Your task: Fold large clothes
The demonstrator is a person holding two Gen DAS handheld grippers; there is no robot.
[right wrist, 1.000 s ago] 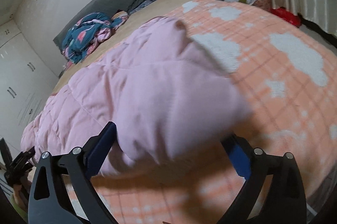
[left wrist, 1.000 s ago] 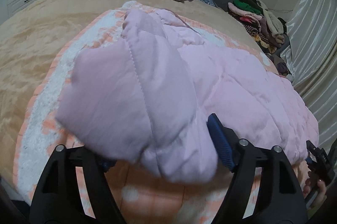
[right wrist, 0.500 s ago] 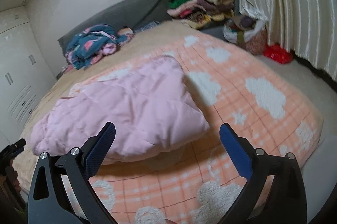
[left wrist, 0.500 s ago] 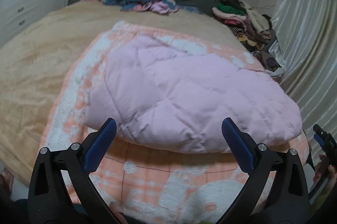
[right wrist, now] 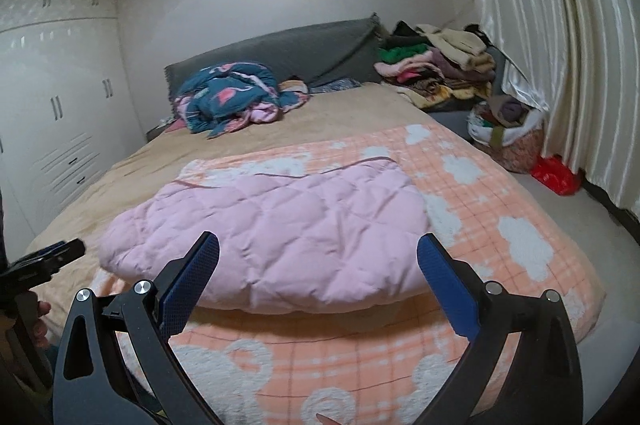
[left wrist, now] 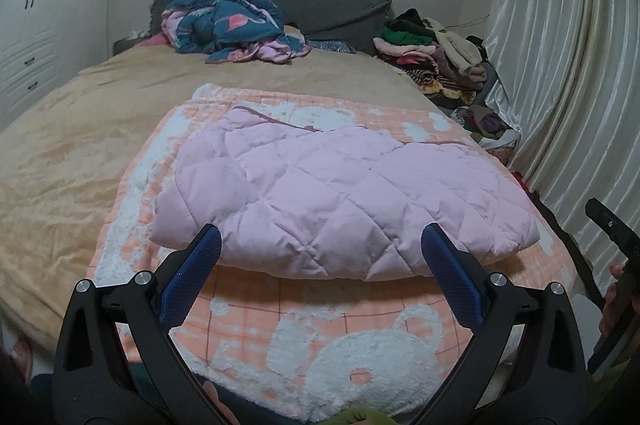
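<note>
Right tool point(left wrist: 612, 289) cut off by frame edge; clothes pile point(left wrist: 436, 61) indistinct.

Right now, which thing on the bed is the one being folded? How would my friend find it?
Find the big bed. On its near end lies an orange blanket with white clouds. The puffy pink quilted jacket lies folded on that blanket, plain pale pink, unlike the crumpled blue flamingo-print bundle by the grey headboard.
</note>
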